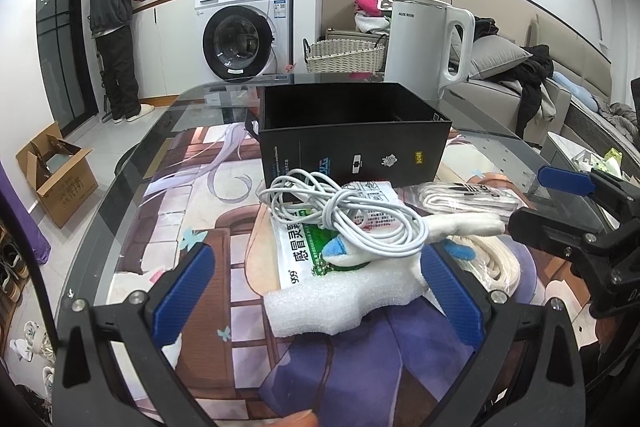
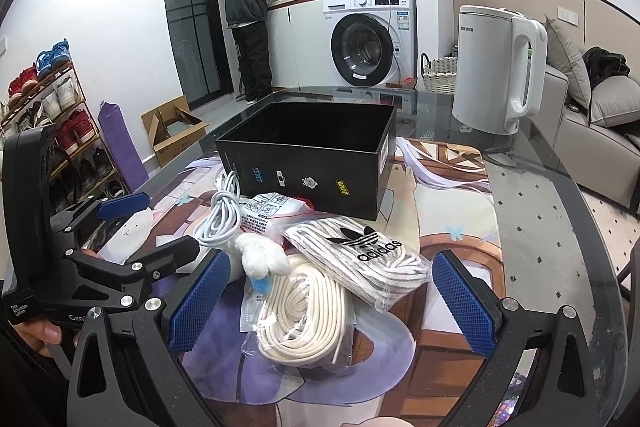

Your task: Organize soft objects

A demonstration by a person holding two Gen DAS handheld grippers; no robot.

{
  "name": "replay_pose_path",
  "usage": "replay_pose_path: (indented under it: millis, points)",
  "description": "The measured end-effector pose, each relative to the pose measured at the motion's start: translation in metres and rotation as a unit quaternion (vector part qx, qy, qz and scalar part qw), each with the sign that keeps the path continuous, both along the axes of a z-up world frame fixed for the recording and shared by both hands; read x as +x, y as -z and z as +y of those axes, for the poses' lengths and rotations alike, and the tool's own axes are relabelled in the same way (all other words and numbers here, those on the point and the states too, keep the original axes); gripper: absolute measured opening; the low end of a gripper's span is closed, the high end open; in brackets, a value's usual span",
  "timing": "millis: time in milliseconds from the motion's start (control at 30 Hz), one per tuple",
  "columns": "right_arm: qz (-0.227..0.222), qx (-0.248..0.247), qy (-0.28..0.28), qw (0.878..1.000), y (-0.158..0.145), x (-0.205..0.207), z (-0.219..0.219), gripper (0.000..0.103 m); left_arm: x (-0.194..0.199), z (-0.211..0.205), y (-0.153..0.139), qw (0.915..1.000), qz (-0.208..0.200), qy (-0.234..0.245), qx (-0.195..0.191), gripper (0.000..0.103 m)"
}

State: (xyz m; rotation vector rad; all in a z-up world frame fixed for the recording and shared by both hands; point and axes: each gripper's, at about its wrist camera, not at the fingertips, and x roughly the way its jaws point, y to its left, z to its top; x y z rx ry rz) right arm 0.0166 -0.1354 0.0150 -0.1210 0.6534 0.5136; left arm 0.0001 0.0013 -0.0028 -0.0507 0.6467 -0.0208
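Nearest, left wrist view: left gripper (image 1: 316, 299), blue fingers (image 1: 182, 295) spread wide, empty, flanking a white foam piece (image 1: 340, 297) on the table (image 1: 132, 163).
Nearest, right wrist view: right gripper (image 2: 330, 301), fingers likewise parted, holding nothing, above a bagged coil of cream rope (image 2: 304, 319).
Only in left view: green-and-white medicine packet (image 1: 316, 247) lying under the foam and under a loosely looped white cable (image 1: 340, 211).
Clearer in right view: clear bag of striped white cord printed "adidas" (image 2: 360, 259), resting against the rope coil; small white plush toy (image 2: 260, 253) with a blue part, between cable (image 2: 222, 215) and rope.
Soft items heaped together, touching, on the printed mat in front of the box.
Behind the heap: black open-topped box (image 1: 352, 143), upright, interior appearing empty as far as visible.
Beyond: white electric kettle (image 1: 426, 45) at the far table edge.
Right view only: shoe rack (image 2: 52, 115) on the left.
Farthest: washing machine (image 1: 244, 29); person (image 1: 114, 23) standing at the counter.
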Motion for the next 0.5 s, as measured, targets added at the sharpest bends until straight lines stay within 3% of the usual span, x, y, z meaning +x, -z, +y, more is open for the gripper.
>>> replay_pose_path:
  millis: [500]
  points:
    - [0.0, -0.023, -0.027, 0.999, -0.007, 0.0067, -0.0045, 0.103, 0.0027, 0.003, 0.0057, 0.9992, 0.024, 0.03, -0.012, 0.103]
